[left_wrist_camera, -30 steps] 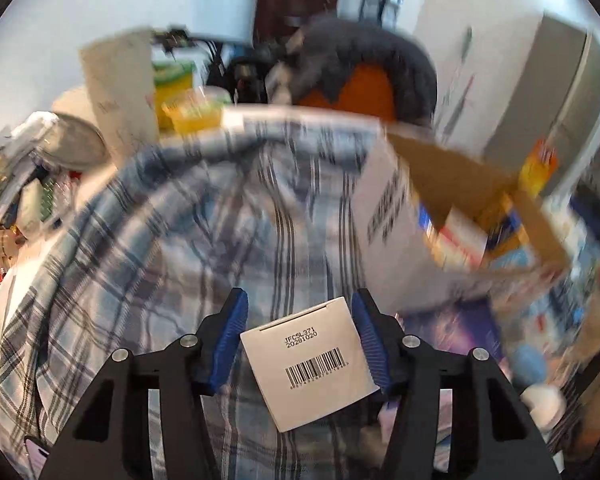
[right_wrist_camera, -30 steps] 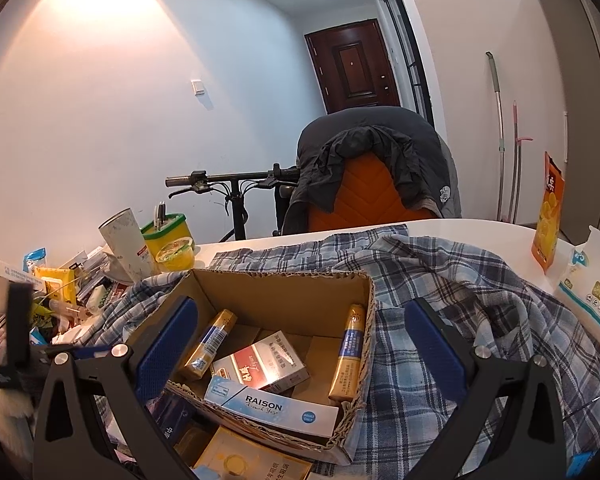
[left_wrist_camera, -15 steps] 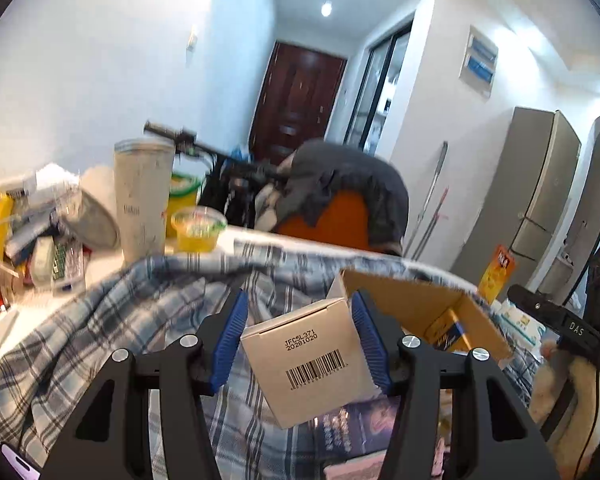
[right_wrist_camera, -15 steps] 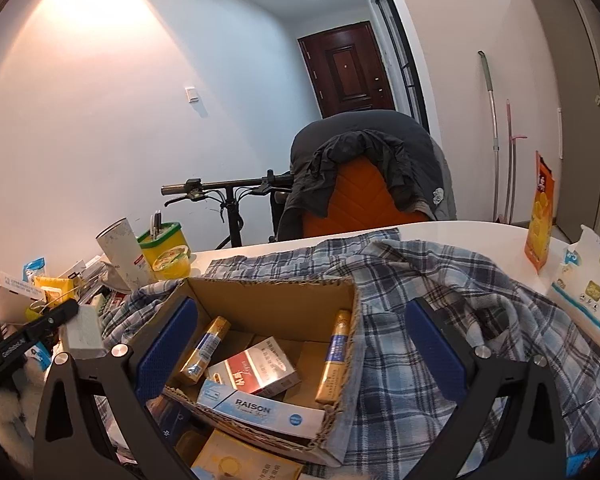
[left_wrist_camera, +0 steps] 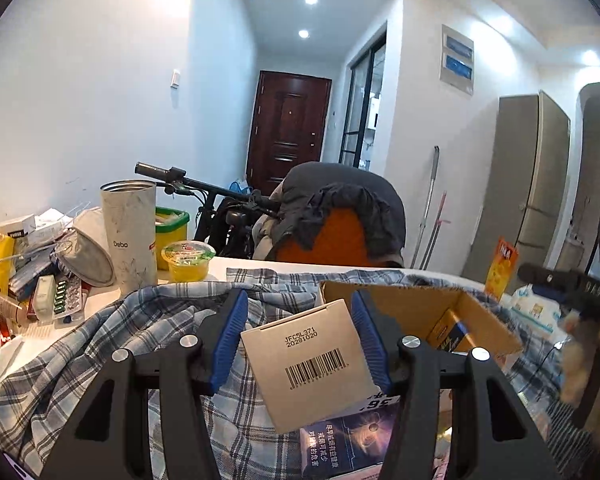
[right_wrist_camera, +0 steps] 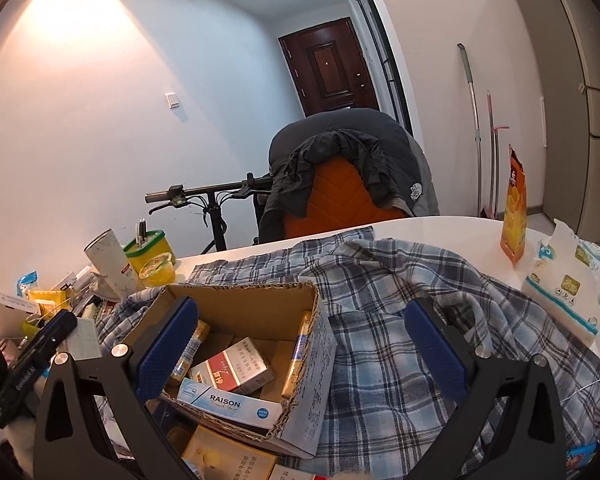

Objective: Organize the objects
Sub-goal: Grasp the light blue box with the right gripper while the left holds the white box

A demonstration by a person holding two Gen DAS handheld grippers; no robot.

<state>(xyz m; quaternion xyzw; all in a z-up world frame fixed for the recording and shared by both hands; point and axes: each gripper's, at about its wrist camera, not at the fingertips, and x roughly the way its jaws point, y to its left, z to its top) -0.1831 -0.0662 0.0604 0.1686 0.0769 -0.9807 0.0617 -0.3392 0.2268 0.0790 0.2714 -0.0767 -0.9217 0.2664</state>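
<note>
My left gripper (left_wrist_camera: 298, 332) is shut on a small white box (left_wrist_camera: 312, 360) with a barcode, held tilted above the plaid shirt (left_wrist_camera: 112, 344), left of the open cardboard box (left_wrist_camera: 472, 320). In the right wrist view the cardboard box (right_wrist_camera: 240, 304) holds several cigarette packs, among them a red pack (right_wrist_camera: 232, 368) and a white RAISON pack (right_wrist_camera: 228, 402). My right gripper (right_wrist_camera: 300, 344) is open and empty, hovering over the box's right wall and the plaid shirt (right_wrist_camera: 384, 320). The left gripper's body (right_wrist_camera: 32, 356) shows at the far left.
A white tumbler (left_wrist_camera: 130, 232), a yellow jelly cup (left_wrist_camera: 188, 260), a green-rimmed tub (left_wrist_camera: 172, 228) and a heap of small packets (left_wrist_camera: 32, 264) crowd the table's left. An orange snack bag (right_wrist_camera: 514, 208) and a tissue pack (right_wrist_camera: 572, 280) stand right. A chair with a jacket (right_wrist_camera: 348, 176) is behind.
My left gripper has lifted the white box and tilted up from facing the shirt to facing the room. The right gripper has drifted slightly closer over the cardboard box.
</note>
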